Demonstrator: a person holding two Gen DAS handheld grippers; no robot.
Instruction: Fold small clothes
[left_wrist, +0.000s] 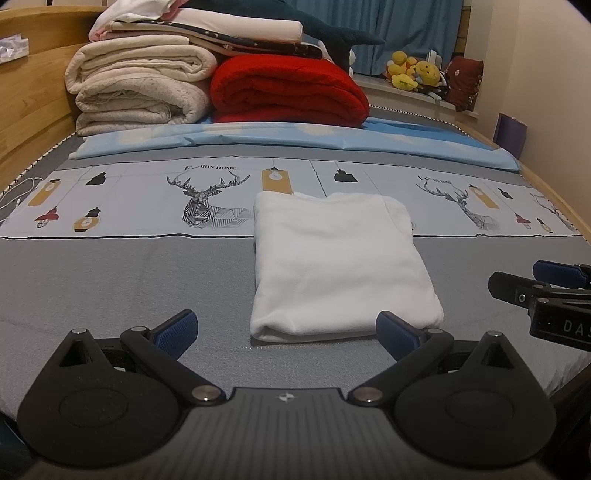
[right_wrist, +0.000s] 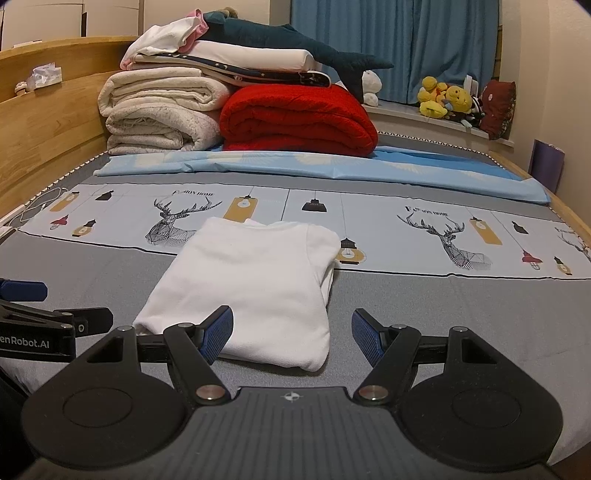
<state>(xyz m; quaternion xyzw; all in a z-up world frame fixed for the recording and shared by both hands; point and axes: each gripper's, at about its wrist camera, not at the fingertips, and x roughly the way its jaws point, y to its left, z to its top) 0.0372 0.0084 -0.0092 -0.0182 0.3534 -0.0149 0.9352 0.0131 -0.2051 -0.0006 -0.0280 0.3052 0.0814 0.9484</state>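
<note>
Folded white garment (left_wrist: 340, 266) lies flat on the bed (left_wrist: 129, 280), just ahead of both grippers. Left gripper (left_wrist: 286, 334) and right gripper (right_wrist: 291, 334): jaws spread wide, holding nothing.

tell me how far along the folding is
Done: the white garment lies on the bed as a neat folded rectangle, edges tucked under. In hand: nothing; the left gripper and right gripper are both open and empty, just short of its near edge. Left: no other loose small clothes show; only the stacked blankets at the far end, so this piece looks finished.
</note>
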